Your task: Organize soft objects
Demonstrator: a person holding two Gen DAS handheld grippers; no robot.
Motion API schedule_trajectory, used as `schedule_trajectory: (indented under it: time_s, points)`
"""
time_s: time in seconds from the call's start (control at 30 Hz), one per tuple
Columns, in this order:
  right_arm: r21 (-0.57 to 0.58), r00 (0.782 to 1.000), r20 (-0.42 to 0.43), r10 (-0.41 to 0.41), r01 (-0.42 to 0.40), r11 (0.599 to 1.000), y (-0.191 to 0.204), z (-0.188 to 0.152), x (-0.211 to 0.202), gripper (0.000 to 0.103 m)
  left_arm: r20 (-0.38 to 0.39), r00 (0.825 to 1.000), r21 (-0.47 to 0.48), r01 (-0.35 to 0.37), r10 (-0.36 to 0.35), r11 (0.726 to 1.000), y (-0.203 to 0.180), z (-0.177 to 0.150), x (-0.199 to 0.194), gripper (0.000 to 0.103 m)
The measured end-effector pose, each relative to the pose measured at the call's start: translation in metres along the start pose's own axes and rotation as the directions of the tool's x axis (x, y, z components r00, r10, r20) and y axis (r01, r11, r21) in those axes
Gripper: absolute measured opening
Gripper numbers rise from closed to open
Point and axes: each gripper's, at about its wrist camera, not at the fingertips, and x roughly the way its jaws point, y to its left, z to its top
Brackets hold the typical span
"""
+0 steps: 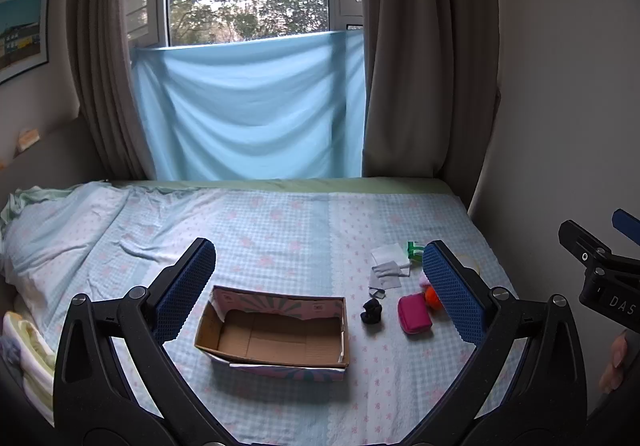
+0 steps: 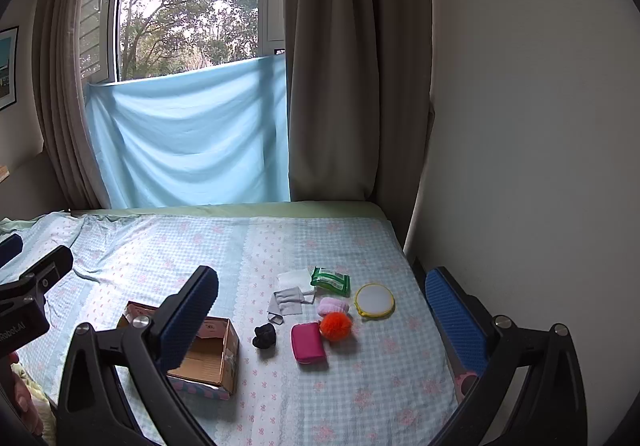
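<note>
An open cardboard box (image 1: pixel 276 330) lies on the bed; it also shows in the right wrist view (image 2: pixel 216 358). To its right lie a black scrunchie (image 2: pixel 264 336), a magenta pouch (image 2: pixel 307 342), an orange pom-pom (image 2: pixel 335 325), a pink fluffy item (image 2: pixel 333 305), a round yellow-rimmed pouch (image 2: pixel 375 300), a green wipes pack (image 2: pixel 330 280) and grey and white cloths (image 2: pixel 289 298). My left gripper (image 1: pixel 320 286) is open and empty above the box. My right gripper (image 2: pixel 320 306) is open and empty above the small items.
The checked bedsheet (image 2: pixel 200 246) covers the bed. A wall (image 2: pixel 520 126) runs along the right edge. Curtains (image 2: pixel 332 86) and a blue cloth (image 2: pixel 188 134) hang behind. A pillow (image 1: pixel 48 230) lies at the left.
</note>
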Motion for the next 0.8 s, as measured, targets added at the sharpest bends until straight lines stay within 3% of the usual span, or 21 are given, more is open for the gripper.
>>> schedule_trajectory:
  time_s: [0.43,0.6,0.8]
  points:
    - [0.013,1.0,-0.008,-0.003,0.003,1.0,0.007,0.001,0.002,0.103,-0.021,1.0,0.007,0.002,-0.002,1.0,0.008,0.002,0.01,0.103]
    - [0.033,0.999,-0.043,-0.008,0.01,0.999,0.006,0.005,0.012,0.103,-0.086,0.996,-0.004,0.015,-0.015,1.0,0.014,0.002,0.032,0.103]
    - [0.074,0.99,-0.14,-0.024,0.034,0.997,-0.013,-0.006,0.059,0.103,-0.21,0.976,-0.031,0.051,-0.056,0.998,-0.007,-0.019,0.098,0.103]
